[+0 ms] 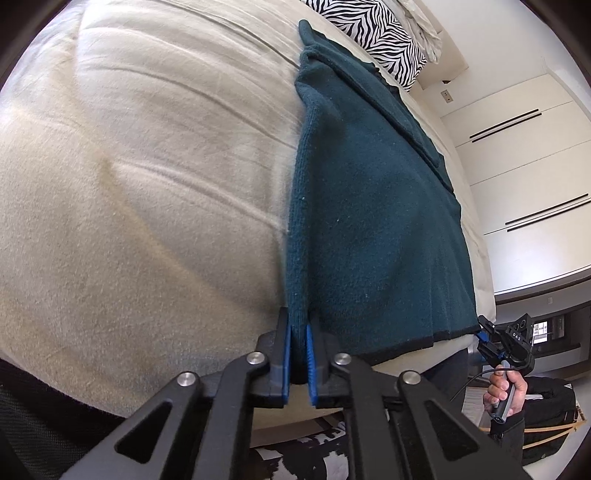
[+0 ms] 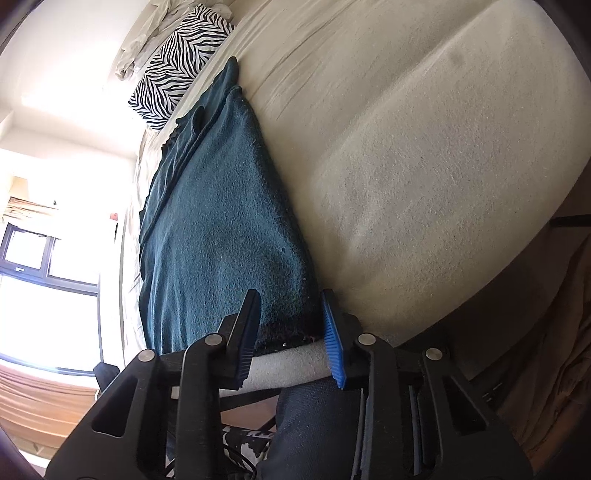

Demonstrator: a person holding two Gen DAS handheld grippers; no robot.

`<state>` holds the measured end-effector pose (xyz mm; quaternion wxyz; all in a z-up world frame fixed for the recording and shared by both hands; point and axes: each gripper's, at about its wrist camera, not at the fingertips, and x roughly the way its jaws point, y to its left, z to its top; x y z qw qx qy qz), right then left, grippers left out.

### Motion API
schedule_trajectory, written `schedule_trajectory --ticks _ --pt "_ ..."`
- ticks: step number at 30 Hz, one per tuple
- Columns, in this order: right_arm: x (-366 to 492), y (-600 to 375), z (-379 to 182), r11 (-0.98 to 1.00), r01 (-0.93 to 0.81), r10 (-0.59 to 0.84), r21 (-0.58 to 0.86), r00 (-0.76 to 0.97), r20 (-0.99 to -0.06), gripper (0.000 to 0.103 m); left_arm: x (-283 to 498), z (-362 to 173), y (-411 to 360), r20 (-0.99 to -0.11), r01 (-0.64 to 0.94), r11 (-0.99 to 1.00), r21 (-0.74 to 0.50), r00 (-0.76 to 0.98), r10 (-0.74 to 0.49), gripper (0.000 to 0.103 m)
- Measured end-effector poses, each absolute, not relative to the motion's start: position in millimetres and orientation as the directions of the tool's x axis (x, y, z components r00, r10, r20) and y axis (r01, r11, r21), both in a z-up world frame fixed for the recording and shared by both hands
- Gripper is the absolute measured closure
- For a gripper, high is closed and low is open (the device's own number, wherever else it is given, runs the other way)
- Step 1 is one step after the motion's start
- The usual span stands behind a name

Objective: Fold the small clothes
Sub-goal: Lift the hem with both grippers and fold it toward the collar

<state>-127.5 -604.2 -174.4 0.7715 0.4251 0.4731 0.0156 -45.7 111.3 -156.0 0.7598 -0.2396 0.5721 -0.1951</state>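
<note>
A dark teal knit garment (image 1: 369,206) with a black hem lies flat along the near edge of a cream bed (image 1: 147,184). My left gripper (image 1: 298,330) is shut on the garment's near left hem corner. The right gripper (image 1: 484,332) shows in the left wrist view at the garment's near right hem corner. In the right wrist view the garment (image 2: 221,221) runs away from me, and my right gripper (image 2: 290,314) is open, its fingers either side of the hem corner without pinching it.
A zebra-print pillow (image 1: 380,33) lies at the far end of the bed, also in the right wrist view (image 2: 177,62). White wardrobe doors (image 1: 517,166) stand to the right. A window (image 2: 44,258) is to the left. A cowhide rug (image 1: 306,454) covers the floor below.
</note>
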Motion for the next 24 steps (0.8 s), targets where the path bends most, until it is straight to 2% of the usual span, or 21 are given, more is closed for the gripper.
schedule_trajectory --ticks 1,2,9,24 --pt "-127 -605 -175 0.638 0.381 0.425 0.669 0.551 -0.718 0.09 -47 -155 111 -0.777 0.028 0.812 -0.583 0.273 -0.567 0.095" --pt "-127 -607 -177 0.639 0.385 0.421 0.665 0.549 -0.722 0.095 -48 -154 111 -0.78 0.036 0.817 -0.576 0.275 -0.562 0.096" --pt "-127 -602 -165 0.664 0.348 0.412 0.662 0.568 -0.712 0.096 -50 -141 119 -0.743 0.043 0.786 -0.617 0.297 -0.6 0.096" --pt "-102 -598 -104 0.606 0.232 0.44 0.76 0.698 -0.564 0.096 -28 -84 147 -0.512 0.039 0.585 -0.81 0.441 -0.738 0.097"
